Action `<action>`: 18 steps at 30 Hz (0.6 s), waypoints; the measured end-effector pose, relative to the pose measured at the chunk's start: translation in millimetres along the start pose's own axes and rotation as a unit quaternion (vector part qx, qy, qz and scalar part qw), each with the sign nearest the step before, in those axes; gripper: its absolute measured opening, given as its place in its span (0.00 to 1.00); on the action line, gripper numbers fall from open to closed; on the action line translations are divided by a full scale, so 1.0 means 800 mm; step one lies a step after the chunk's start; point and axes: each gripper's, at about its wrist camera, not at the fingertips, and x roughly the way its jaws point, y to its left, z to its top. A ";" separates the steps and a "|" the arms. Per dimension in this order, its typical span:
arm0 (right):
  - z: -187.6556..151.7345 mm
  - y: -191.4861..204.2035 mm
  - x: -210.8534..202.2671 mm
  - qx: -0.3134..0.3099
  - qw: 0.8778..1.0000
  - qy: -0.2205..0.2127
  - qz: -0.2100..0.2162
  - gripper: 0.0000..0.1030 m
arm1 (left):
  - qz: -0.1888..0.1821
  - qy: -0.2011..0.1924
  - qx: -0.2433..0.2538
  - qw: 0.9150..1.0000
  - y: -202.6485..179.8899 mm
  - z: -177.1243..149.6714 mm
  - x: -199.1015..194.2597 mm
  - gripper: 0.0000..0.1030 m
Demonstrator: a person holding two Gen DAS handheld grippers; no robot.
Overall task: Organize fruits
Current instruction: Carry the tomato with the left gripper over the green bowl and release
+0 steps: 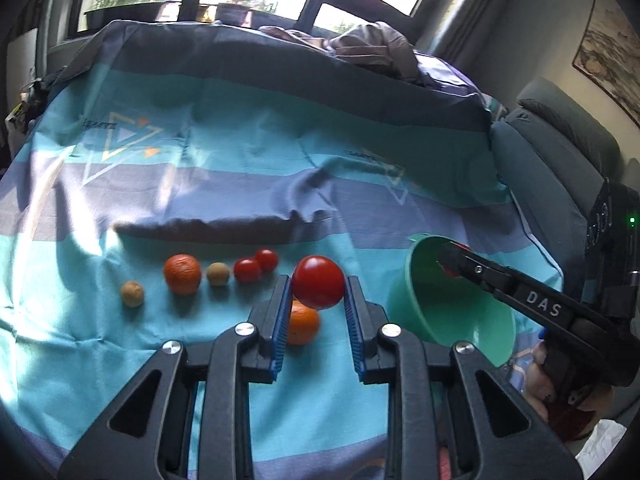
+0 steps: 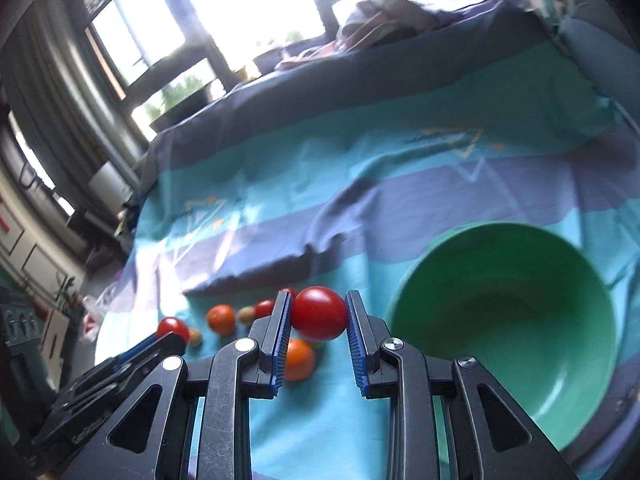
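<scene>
In the left wrist view my left gripper is shut on a large red tomato, lifted above an orange on the bedspread. My right gripper reaches over the rim of the green bowl with something red between its fingers. In the right wrist view my right gripper is shut on a red tomato, left of the green bowl, which looks empty. The left gripper shows at lower left with its tomato.
A row of fruit lies on the striped teal and purple bedspread: a small brown fruit, an orange, another brown fruit and two small tomatoes. A grey armchair stands at the right, crumpled clothes at the back.
</scene>
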 end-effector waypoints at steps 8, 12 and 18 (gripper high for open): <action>0.003 -0.063 -0.030 0.050 0.997 -0.035 -0.042 0.28 | -0.056 0.025 0.063 0.996 -0.094 0.002 0.049 0.25; 0.000 -0.094 -0.031 0.075 0.996 -0.031 -0.046 0.28 | -0.077 0.056 0.082 0.992 -0.126 -0.005 0.082 0.25; -0.003 -0.132 -0.022 0.106 0.992 -0.011 -0.065 0.28 | -0.100 0.100 0.092 0.986 -0.150 -0.014 0.123 0.25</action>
